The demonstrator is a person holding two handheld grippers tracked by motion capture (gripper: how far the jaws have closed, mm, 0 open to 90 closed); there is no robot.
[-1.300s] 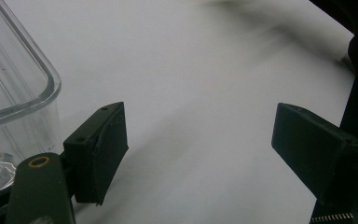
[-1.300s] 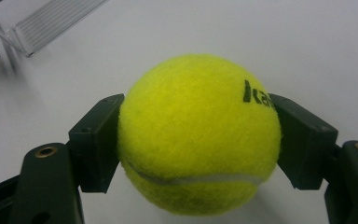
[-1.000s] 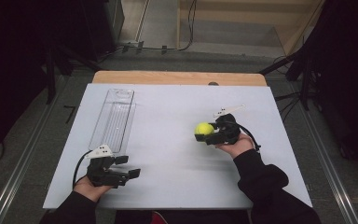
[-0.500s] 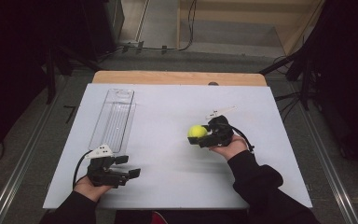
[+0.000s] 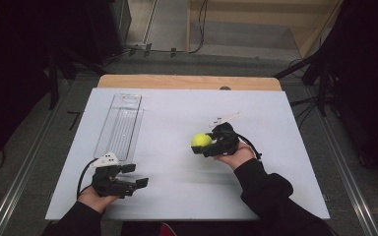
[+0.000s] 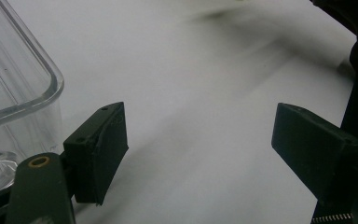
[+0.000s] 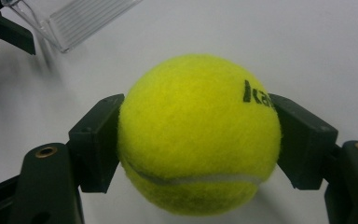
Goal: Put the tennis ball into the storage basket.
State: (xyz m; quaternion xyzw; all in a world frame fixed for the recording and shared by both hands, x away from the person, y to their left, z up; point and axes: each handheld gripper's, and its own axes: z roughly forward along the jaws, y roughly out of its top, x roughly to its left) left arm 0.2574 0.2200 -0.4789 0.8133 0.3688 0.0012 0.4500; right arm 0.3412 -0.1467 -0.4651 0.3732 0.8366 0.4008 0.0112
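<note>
Starting at your left, the left gripper [image 5: 137,177] rests low on the white table [image 5: 167,123] near its front edge, its jaws spread wide with nothing between them, as the left gripper view shows. Just beyond it lies the clear plastic tray [image 5: 120,125], a long, narrow, open-topped box with thin walls and a rounded rim; its near corner sits just beside your left jaw [image 6: 23,93]. It looks light and rigid, so expect it to skid if you knock it. Between the tray and your right hand the tabletop is bare, which gives you open room to travel. Further right, the tennis ball [image 5: 201,140] is off the table, pinched in your right gripper [image 5: 203,143]. In the right gripper view the two pads press on opposite sides of the ball [image 7: 198,135] at about its widest line, which is the right place to hold it. Judge it as light and springy, with a felt skin that grips well, so it should not slip; but it is round, and it will likely bounce and roll if released from height. If the tray is where it goes, the narrow opening leaves little margin at the sides. The table's right and far edges are well apart from your hand.
</note>
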